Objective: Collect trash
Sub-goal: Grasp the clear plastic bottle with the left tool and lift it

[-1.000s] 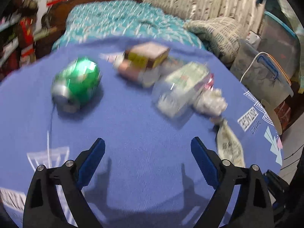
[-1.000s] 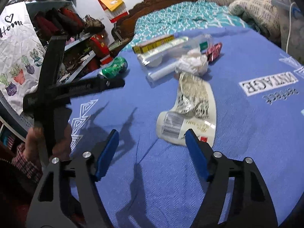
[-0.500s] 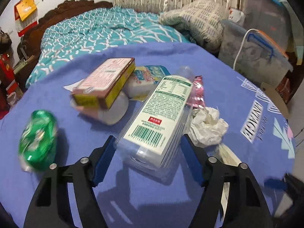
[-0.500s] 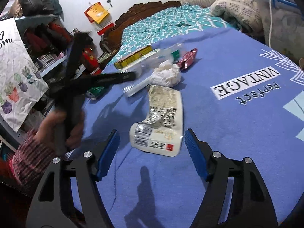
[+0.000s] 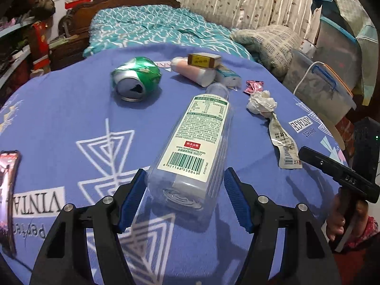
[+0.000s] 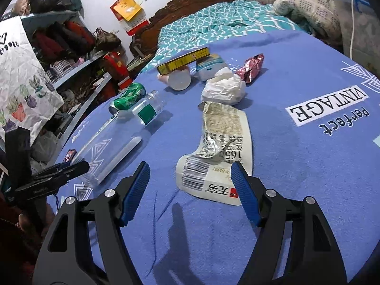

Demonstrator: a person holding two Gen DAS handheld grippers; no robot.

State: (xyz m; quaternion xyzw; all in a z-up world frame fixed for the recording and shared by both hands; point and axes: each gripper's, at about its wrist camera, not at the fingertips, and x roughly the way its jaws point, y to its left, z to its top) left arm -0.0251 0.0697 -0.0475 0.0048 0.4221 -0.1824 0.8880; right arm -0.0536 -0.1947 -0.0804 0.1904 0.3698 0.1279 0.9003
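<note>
A clear plastic bottle (image 5: 192,147) with a white label lies on the blue cloth table (image 5: 71,123). Its base sits between the blue pads of my left gripper (image 5: 184,198), which is open; the pads do not touch it. The bottle also shows in the right wrist view (image 6: 114,140). My right gripper (image 6: 190,190) is open, its pads on either side of the near end of a flat white wrapper (image 6: 218,152). A crushed green can (image 5: 135,80), a crumpled tissue (image 6: 223,89) and a pink foil wrapper (image 6: 251,67) lie further out.
A yellow box (image 5: 204,59) rests on a pink tube (image 5: 192,72) beside a small white pack (image 5: 228,76). A phone (image 5: 8,190) lies at the table's left edge. A bed, shelves and plastic bins surround the table.
My left gripper has drawn back toward me, so only the bottle's base lies between its pads; the bottle now lies apart from the box pile. My right gripper moved in over the wrapper's near end.
</note>
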